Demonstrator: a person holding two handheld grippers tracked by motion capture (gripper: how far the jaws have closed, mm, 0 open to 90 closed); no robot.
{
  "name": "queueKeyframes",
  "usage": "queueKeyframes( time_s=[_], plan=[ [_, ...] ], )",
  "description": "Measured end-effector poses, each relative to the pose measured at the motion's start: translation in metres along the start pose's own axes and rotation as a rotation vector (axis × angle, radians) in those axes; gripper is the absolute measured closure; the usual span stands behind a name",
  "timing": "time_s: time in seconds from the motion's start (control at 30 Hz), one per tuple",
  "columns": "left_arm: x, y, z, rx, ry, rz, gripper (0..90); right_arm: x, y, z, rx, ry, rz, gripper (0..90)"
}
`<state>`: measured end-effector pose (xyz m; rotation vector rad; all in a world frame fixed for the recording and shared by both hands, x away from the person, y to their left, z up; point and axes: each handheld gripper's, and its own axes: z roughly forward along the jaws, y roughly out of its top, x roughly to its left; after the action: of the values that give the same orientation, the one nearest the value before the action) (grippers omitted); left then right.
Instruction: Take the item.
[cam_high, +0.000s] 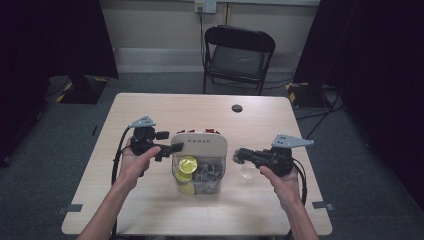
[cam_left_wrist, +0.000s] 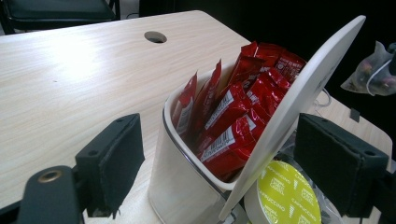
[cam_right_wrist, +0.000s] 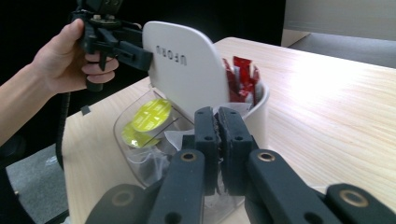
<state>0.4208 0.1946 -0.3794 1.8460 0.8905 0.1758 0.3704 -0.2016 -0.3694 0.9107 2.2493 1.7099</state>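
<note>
I have the left tongs (cam_high: 172, 147) on the white lid (cam_high: 199, 144) of the organiser box (cam_high: 197, 175). In the left gripper view the lid stands tilted between my two black pads (cam_left_wrist: 112, 161), and the right gripper view shows its corner clamped, so I call the left tongs grasping the lid, which is held up at a slant over the box.

The box sits near the middle of the surface (cam_high: 150, 110), a little toward the near edge. Its rear white compartment is packed with red sachets (cam_left_wrist: 233, 116) standing on end. The front compartment is clear plastic, and there I see yellow-green capsules (cam_high: 187, 165) against its left wall and a heap of grey pieces beside them.

My right tongs (cam_high: 239, 156) hover just off the right side of the box, pointing at it. In the right gripper view the two pads (cam_right_wrist: 219, 144) are pressed together, clenched on a thin sheet of clear film that hangs below them; the left gripper view shows it as a small clear pouch (cam_left_wrist: 373, 70) with dark bits inside, off beyond the lid. From above, the pouch hangs over the surface just right of the box.

A round cable hole (cam_high: 237, 108) lies toward the far edge of the surface, and a black folding chair (cam_high: 239, 55) stands beyond that edge.
</note>
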Motion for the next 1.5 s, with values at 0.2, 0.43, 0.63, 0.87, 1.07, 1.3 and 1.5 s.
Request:
queueKeyframes(
  time_s=[0.2, 0.43, 0.63, 0.87, 1.07, 1.3, 1.5],
  plan=[
    [0.000, 0.000, 0.000, 0.000, 0.000, -0.001, 15.8, -0.006, 0.000, -0.003, -0.004, -0.027, 0.001, 87.6],
    [0.000, 0.000, 0.000, 0.000, 0.001, -0.002, 15.9, -0.013, -0.002, -0.003, 0.003, -0.063, 0.004, 87.6],
    [0.000, 0.000, -0.001, 0.003, 0.002, 0.002, 15.8, -0.024, -0.009, -0.002, 0.029, -0.109, 0.012, 87.5],
    [0.000, 0.000, -0.001, 0.004, 0.002, 0.003, 15.8, -0.033, -0.015, -0.003, 0.035, -0.141, 0.036, 87.4],
    [0.000, 0.000, -0.001, 0.004, 0.002, 0.000, 15.8, -0.038, -0.019, -0.001, 0.051, -0.163, 0.043, 87.3],
    [0.001, 0.000, -0.001, 0.006, 0.003, 0.002, 15.8, -0.044, -0.025, 0.002, 0.073, -0.177, 0.054, 86.9],
    [0.000, 0.000, 0.000, 0.010, -0.001, 0.005, 15.9, -0.044, -0.026, 0.004, 0.084, -0.183, 0.053, 86.4]
  ],
)
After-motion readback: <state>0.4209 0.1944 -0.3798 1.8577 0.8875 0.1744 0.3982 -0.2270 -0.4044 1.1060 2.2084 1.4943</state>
